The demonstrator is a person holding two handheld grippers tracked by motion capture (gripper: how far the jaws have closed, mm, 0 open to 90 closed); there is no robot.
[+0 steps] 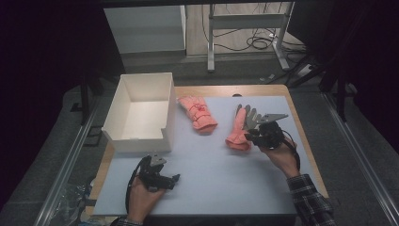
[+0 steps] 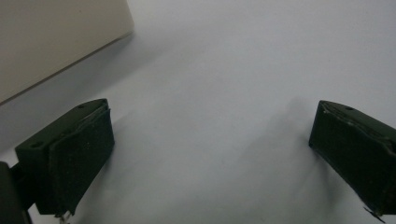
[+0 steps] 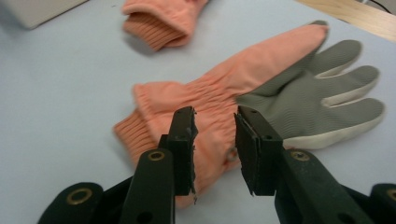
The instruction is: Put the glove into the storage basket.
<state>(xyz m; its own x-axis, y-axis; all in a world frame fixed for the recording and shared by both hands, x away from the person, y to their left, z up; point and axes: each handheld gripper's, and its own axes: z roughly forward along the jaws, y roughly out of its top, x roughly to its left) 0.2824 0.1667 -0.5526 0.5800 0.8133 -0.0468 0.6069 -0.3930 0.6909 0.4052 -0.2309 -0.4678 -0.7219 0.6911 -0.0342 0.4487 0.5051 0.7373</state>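
Right gripper hovers over the wrist of the near glove, jaws a narrow gap apart, pads clear of the cloth, nothing gripped. That glove lies flat on the mat, grey palm up, right of centre. Second glove lies near the white box. Left gripper rests on bare mat by the box, jaws wide, empty.

The near salmon-pink knitted cloth glove has a ribbed cuff and a matt grey, finely textured rubbery palm. The far salmon-pink cloth glove looks equally soft, the white open-topped box smooth and matt. The pale blue table cover is smooth.
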